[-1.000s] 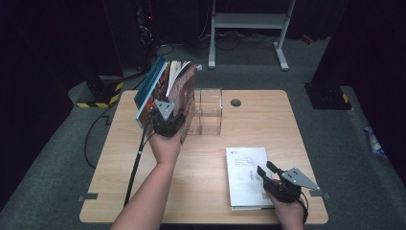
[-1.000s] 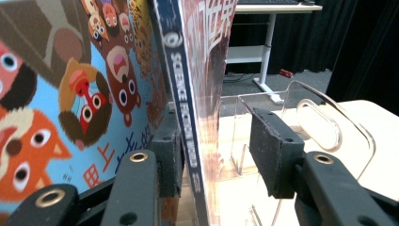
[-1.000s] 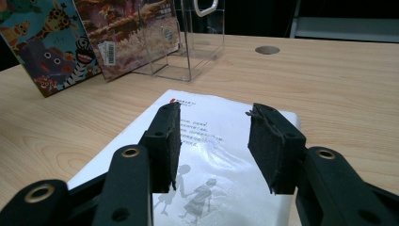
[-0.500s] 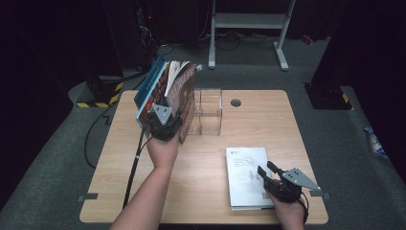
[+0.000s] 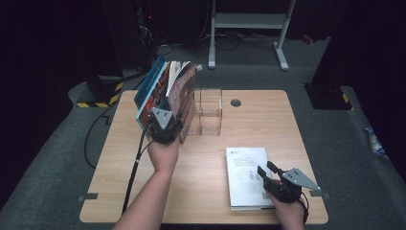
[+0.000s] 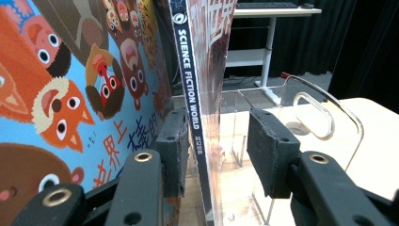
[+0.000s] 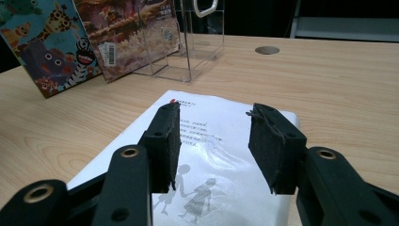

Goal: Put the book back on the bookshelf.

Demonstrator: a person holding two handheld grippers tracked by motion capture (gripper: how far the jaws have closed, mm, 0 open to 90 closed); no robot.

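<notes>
Beside the clear acrylic rack (image 5: 207, 112), the Science Fiction World magazine (image 6: 200, 94) is bracketed by the left gripper's (image 6: 214, 146) unclamped jaws, while the right gripper (image 7: 214, 146) is held open above the white booklet (image 5: 246, 175).

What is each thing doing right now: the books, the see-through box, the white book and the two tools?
Colourful animal picture book: upright, leaning left.
Dark Science Fiction World magazine: upright, between the left tool's pads.
Clear plastic book holder: upright, its right compartment empty.
White paperback book: lying flat, closed.
Left tool: open around the magazine spine, jaws just closing.
Right tool: open above the white book.
</notes>
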